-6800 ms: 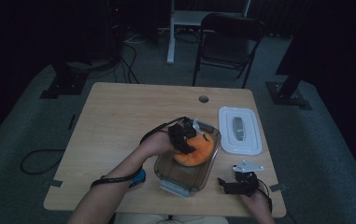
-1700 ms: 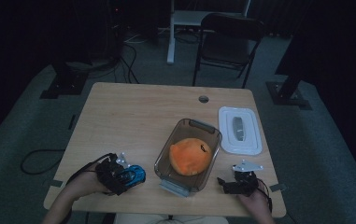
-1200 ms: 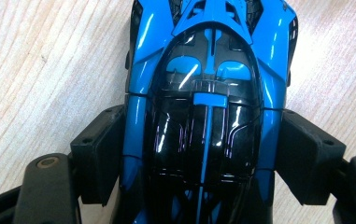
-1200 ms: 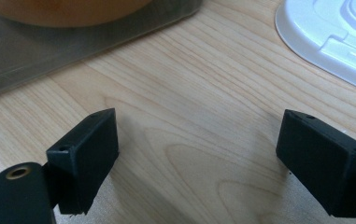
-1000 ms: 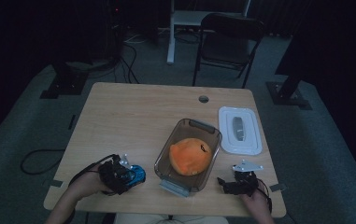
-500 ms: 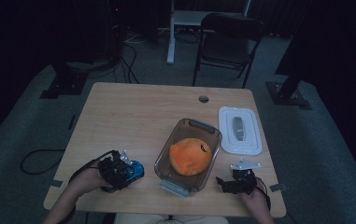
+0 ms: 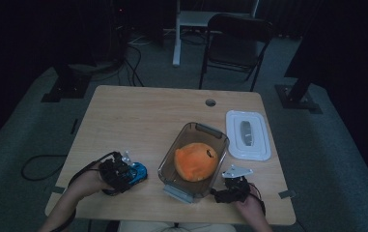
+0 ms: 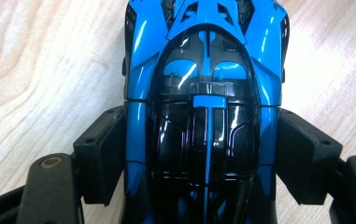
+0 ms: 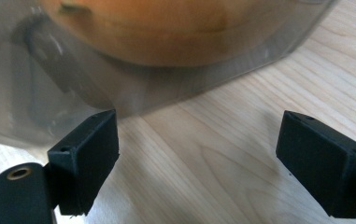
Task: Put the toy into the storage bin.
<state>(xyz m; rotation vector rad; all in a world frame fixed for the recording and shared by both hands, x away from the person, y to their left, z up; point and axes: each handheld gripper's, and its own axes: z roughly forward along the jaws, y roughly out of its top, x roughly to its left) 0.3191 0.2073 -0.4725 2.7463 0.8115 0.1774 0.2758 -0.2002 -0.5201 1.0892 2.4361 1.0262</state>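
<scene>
Left gripper [image 8: 199,154] clamped on blue toy car [image 8: 203,93], right gripper [image 9: 199,163] open and empty, clear container [image 7: 193,159] with orange thing [image 7: 196,162] just ahead, white lid [image 7: 247,135] beyond, desk [image 7: 138,116] beneath.

A container [image 7: 193,162] stood on the desk [image 7: 138,116] toward its near right part, a round fruit [image 7: 196,161] lying inside it. A lid [image 7: 247,134] lay flat just right of the container, by the desk's right edge. A toy car [image 7: 134,173] sat on the desk left of the container, near the front edge, between the jaws of the left gripper [image 7: 116,174]. The right gripper [image 7: 232,186] was at the front right corner, just beside the container's near right wall. A chair [image 7: 234,41] stood on the floor behind the desk's far edge.
</scene>
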